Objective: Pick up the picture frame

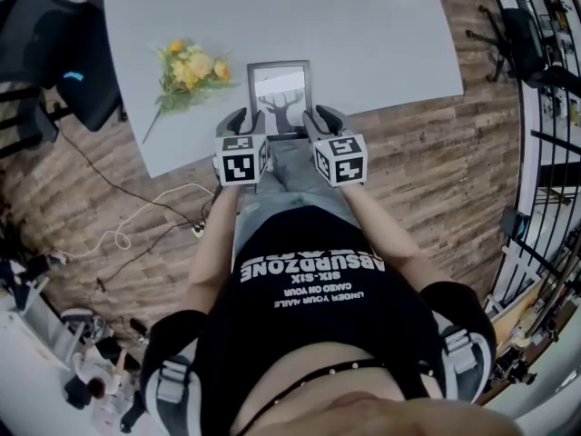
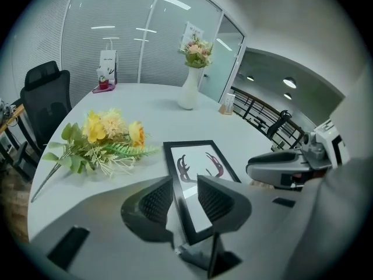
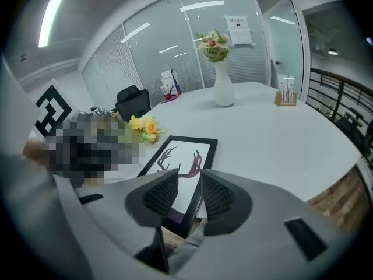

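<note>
A black picture frame (image 1: 280, 96) with an antler drawing lies flat on the grey table (image 1: 390, 44), its near end at the table's front edge. My left gripper (image 1: 238, 121) stands at the frame's near left corner, and my right gripper (image 1: 325, 117) at its near right corner. In the left gripper view the gripper (image 2: 185, 197) is open, with the left rim of the frame (image 2: 201, 165) in the gap between the jaws. The right gripper view shows the other gripper (image 3: 189, 194) open too, straddling the right rim of the frame (image 3: 178, 162). Neither pair of pads presses on it.
A bunch of yellow flowers (image 1: 189, 71) lies on the table just left of the frame. A white vase (image 2: 188, 89) with flowers and small stands sit at the far side. A black office chair (image 1: 64, 53) stands left of the table. Cables lie on the wood floor (image 1: 136, 221).
</note>
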